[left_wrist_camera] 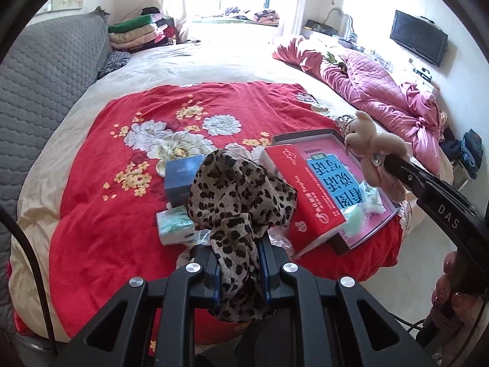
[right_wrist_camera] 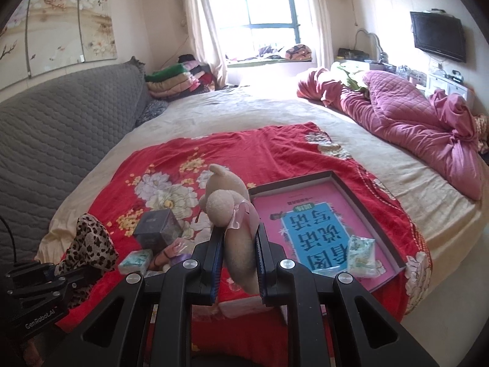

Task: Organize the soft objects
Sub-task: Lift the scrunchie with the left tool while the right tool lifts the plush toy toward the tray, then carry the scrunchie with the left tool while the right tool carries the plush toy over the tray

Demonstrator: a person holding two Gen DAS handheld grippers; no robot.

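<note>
Gripping a crumpled leopard-print fabric scarf [left_wrist_camera: 241, 195], the left gripper [left_wrist_camera: 239, 253] holds it above the red floral bedspread [left_wrist_camera: 122, 159]. The right gripper [right_wrist_camera: 236, 238] is clamped on a beige plush teddy bear [right_wrist_camera: 224, 195], lifted beside the open pink-lined cardboard box [right_wrist_camera: 330, 180].

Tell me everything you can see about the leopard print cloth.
The leopard cloth is thin, soft fabric, tan with black and brown spots, crumpled into loose folds. The left gripper has its jaws shut on the lower end, and the bunched upper part stands up above the red blanket, in front of a blue box and a tissue pack. The right wrist view shows it hanging from that gripper.
</note>
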